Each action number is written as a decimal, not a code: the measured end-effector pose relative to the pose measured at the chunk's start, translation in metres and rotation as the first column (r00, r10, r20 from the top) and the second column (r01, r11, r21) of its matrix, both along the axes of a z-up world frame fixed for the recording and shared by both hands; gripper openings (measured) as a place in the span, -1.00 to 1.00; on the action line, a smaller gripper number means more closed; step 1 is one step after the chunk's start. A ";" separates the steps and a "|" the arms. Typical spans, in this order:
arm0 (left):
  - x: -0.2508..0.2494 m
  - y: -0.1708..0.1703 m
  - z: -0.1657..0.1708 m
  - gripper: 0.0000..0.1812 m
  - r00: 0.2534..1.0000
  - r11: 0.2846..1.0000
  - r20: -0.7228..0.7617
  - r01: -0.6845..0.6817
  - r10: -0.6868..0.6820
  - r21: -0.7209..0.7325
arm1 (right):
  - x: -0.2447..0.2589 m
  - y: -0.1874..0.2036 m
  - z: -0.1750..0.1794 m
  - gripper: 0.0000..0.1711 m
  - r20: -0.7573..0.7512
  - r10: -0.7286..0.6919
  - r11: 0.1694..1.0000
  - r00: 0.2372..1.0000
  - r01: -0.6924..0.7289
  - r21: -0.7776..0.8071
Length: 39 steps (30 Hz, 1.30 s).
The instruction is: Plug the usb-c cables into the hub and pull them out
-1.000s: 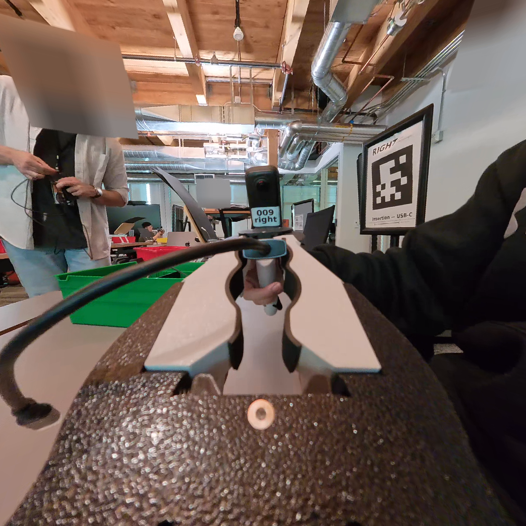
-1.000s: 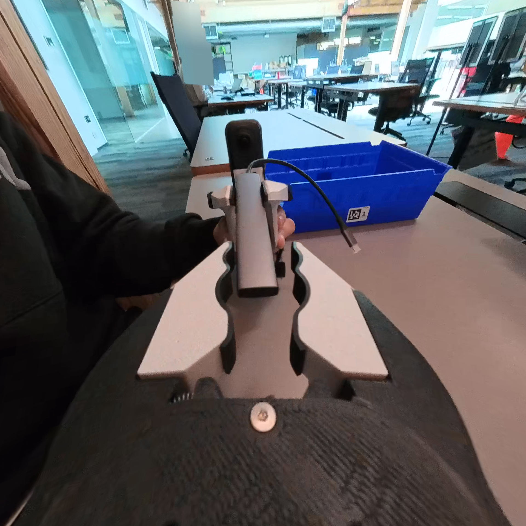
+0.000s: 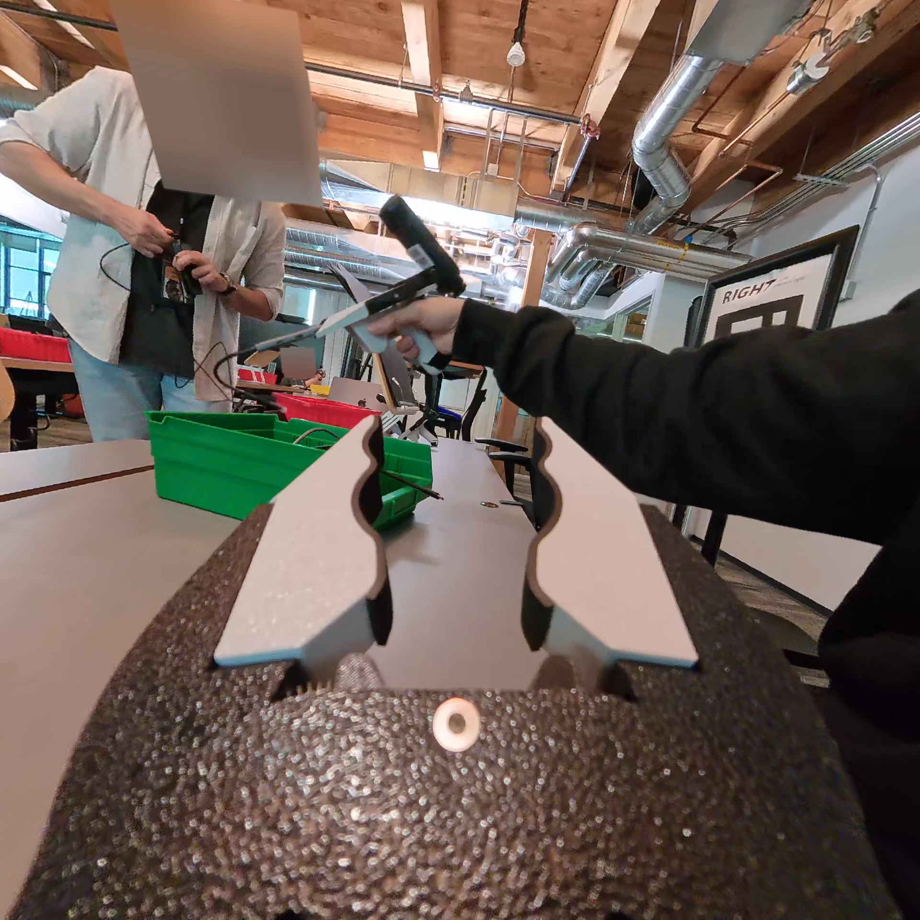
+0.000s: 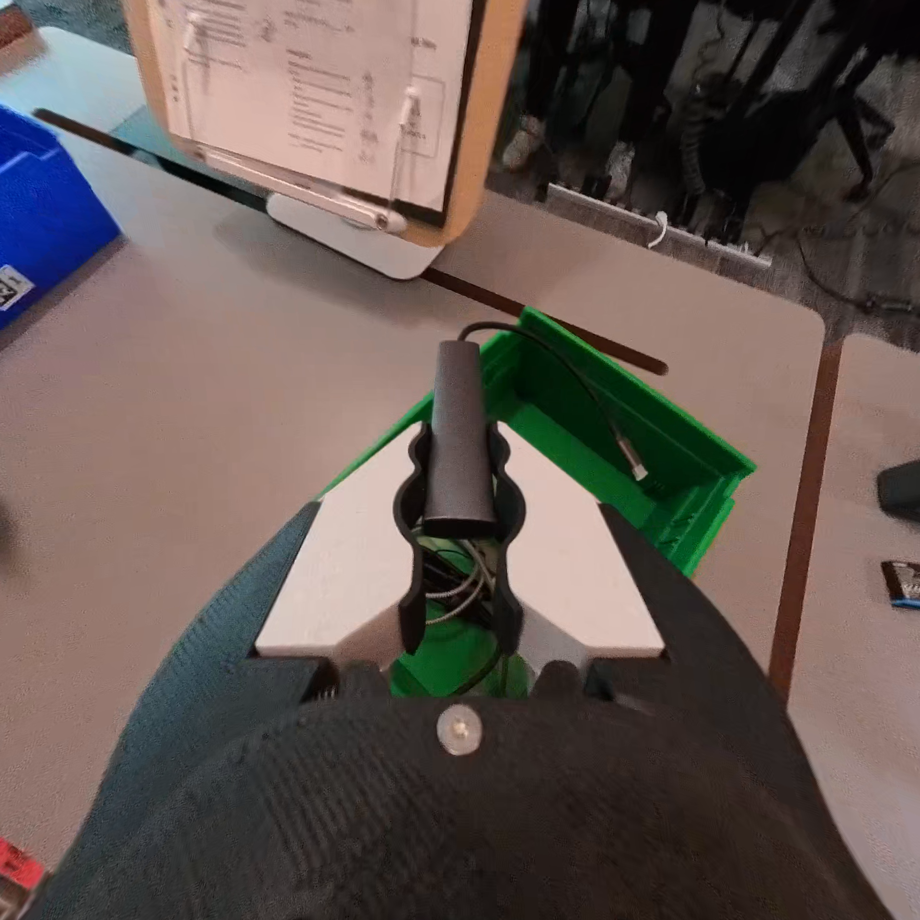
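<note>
Left wrist view
My left tool (image 3: pixel 458 503): fingers spread wide, nothing between them, low over the worktop (image 3: pixel 99 537).
Green bin (image 3: pixel 224 463): on the worktop just ahead and left of my fingers; a thin cable tip pokes over its near corner.
My right tool (image 3: pixel 343 321): raised above the bin, gripped in my right hand (image 3: pixel 423 328), pointing left; a dark cable (image 3: pixel 224 358) hangs from its tip.
Bystander (image 3: pixel 124 249): stands beyond the worktop, handling a small device with a cord.
Framed sign (image 3: pixel 766 303): at the right wall.

Right wrist view
My right tool (image 4: pixel 459 433): pinching the hub (image 4: pixel 455 438), tilted down over the green bin (image 4: pixel 672 438).
Hub: dark grey bar, lengthwise between the fingers, its far end sticking out past them.
Hub's cable (image 4: pixel 572 368): arcs from the far end into the bin, its silver plug (image 4: pixel 630 455) hanging free inside.
More cables (image 4: pixel 458 582): coiled in the bin beneath my fingers.
Blue bin (image 4: pixel 40 219): far left on the worktop (image 4: pixel 199 423).
Clipboard stand (image 4: pixel 318 109): beyond the bins.
</note>
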<state>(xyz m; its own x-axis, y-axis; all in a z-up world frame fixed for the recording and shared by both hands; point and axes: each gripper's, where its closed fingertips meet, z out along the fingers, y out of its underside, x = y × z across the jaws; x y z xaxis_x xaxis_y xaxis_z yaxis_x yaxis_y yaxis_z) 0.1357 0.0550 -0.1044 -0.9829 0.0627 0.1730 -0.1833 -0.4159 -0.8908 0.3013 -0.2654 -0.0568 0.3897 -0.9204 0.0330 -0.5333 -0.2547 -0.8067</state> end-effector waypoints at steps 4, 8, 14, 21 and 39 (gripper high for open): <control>0.001 0.000 -0.001 -0.39 1.000 1.000 -0.003 -0.002 0.002 0.005 | 0.012 -0.010 -0.043 -0.74 -0.121 -0.022 0.998 0.992 0.029 0.058; 0.001 -0.001 -0.001 -0.40 1.000 1.000 -0.008 0.005 -0.005 0.006 | 0.024 -0.029 -0.075 -0.71 -0.205 -0.040 0.999 0.978 0.045 0.020; 0.002 0.000 0.000 -0.42 1.000 1.000 -0.010 0.003 -0.003 0.001 | 0.035 -0.119 -0.090 -0.50 -0.101 -0.295 0.806 0.950 0.191 -0.560; 0.001 0.000 0.002 -0.42 1.000 1.000 -0.013 0.011 -0.011 -0.010 | 0.038 -0.077 -0.062 -0.36 0.073 -0.221 0.813 0.973 0.225 -0.538; 0.145 0.211 -0.021 -0.35 0.743 0.226 0.400 -0.583 0.537 0.780 | -0.065 0.304 -0.123 0.05 0.499 0.519 0.839 0.694 -0.525 -0.143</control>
